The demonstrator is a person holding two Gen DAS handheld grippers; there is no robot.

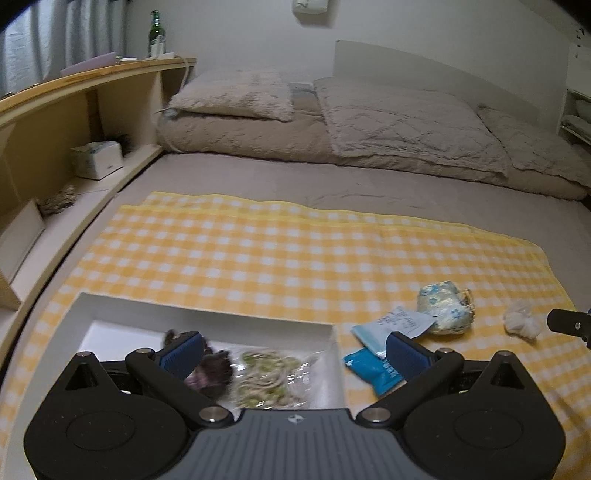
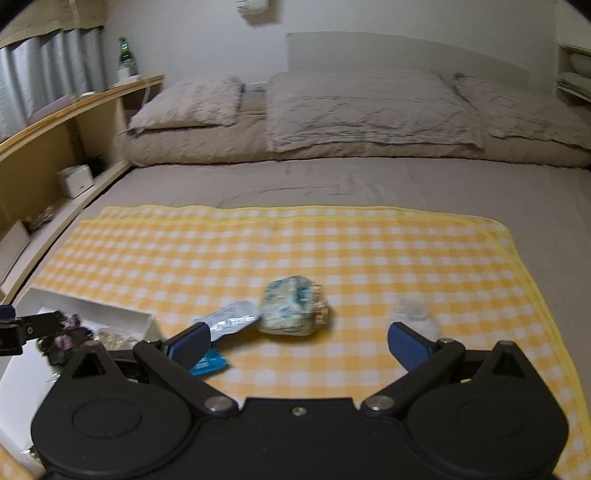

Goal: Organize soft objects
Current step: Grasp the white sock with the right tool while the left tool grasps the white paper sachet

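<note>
Both grippers spread wide, holding nothing.
Left gripper (image 1: pixel 293 352) hides part of the white tray (image 1: pixel 207 308); right gripper (image 2: pixel 299 341) beside it, blurred packets (image 2: pixel 295 312).

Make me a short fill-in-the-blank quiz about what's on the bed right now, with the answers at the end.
1. The white tray rests on a yellow and white ____ cloth.
2. Both the left gripper and the right gripper have their jaws ____.
3. The crumpled white tissue lies ____ the tray.
4. A ____ bottle stands on the wooden shelf.

Missing words: checked; open; outside; green
</note>
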